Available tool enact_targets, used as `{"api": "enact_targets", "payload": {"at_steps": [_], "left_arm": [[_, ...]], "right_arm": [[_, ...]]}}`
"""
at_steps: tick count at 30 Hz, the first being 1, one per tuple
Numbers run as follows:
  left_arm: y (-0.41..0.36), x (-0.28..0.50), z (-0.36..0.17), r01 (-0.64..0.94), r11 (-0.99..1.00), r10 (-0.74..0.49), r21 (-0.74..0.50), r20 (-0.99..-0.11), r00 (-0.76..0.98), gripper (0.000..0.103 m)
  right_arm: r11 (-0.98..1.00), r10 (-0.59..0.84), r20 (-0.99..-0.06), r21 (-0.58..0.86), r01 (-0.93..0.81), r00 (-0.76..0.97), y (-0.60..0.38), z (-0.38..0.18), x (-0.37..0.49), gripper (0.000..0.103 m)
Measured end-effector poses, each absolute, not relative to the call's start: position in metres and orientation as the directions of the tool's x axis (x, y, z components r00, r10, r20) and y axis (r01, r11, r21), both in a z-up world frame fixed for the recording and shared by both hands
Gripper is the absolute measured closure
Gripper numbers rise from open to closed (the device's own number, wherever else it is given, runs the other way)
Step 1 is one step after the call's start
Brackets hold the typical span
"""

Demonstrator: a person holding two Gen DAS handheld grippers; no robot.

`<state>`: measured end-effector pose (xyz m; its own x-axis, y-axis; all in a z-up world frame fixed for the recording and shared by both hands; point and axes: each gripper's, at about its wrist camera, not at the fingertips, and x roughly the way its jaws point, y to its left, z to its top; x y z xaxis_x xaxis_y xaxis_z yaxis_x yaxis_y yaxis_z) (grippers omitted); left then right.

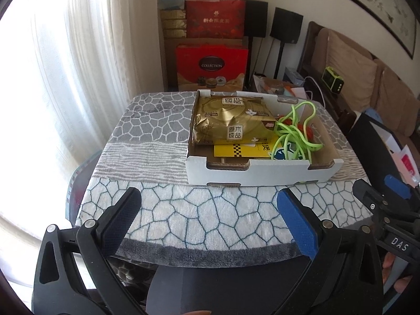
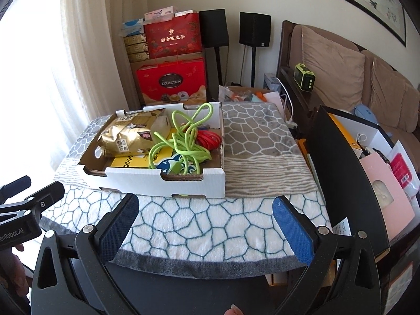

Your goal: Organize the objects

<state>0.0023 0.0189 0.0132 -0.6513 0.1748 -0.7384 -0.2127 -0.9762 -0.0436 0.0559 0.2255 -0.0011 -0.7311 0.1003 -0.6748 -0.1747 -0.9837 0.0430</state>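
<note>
I have both claws hovering over the near edge of the tabletop (image 1: 162,210), which is covered by a cloth with a stone pattern. My left claw (image 1: 210,210) stands wide open with nothing between its pads, and my right claw (image 2: 206,215) is spread just as wide and holds nothing either. In the left wrist view the white cardboard tray (image 1: 262,173) sits at twelve o'clock from the claw, flat on the cloth. Inside it, gold tissue packs (image 1: 231,120) fill the ten o'clock part, a yellow booklet (image 1: 236,151) lies at the near wall partly under them, and a tangled green cord (image 1: 296,134) lies at two o'clock, over something red (image 2: 210,139). In the right wrist view the tray is at eleven o'clock.
</note>
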Motion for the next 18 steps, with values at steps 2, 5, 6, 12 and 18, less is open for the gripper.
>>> {"api": "enact_targets", "payload": {"at_steps": [2, 5, 6, 12, 18], "left_arm": [[0.0193, 0.0018, 0.0133, -0.212, -0.977, 0.171, -0.038, -0.737, -0.654, 0.000], [0.0210, 0.0019, 0.0138, -0.218, -0.975, 0.176, -0.041, -0.737, -0.652, 0.000], [0.0215, 0.0016, 0.0139, -0.219, -0.975, 0.176, -0.040, -0.737, -0.652, 0.000], [0.0241, 0.0036, 0.0131, -0.221, -0.974, 0.177, -0.039, -0.739, -0.650, 0.000], [0.0239, 0.0044, 0.0150, -0.216, -0.975, 0.178, -0.043, -0.733, -0.657, 0.000]], "right_arm": [[-0.983, 0.105, -0.676, 0.039, -0.178, -0.730, 0.2256, -0.0014, 0.0553, 0.000], [-0.983, 0.105, -0.676, 0.039, -0.179, -0.729, 0.2256, -0.0021, 0.0547, 0.000], [-0.983, 0.106, -0.676, 0.039, -0.179, -0.729, 0.2257, -0.0021, 0.0548, 0.000], [-0.983, 0.107, -0.679, 0.040, -0.182, -0.726, 0.2260, -0.0039, 0.0543, 0.000], [-0.982, 0.111, -0.680, 0.038, -0.185, -0.725, 0.2264, -0.0052, 0.0542, 0.000]]}}
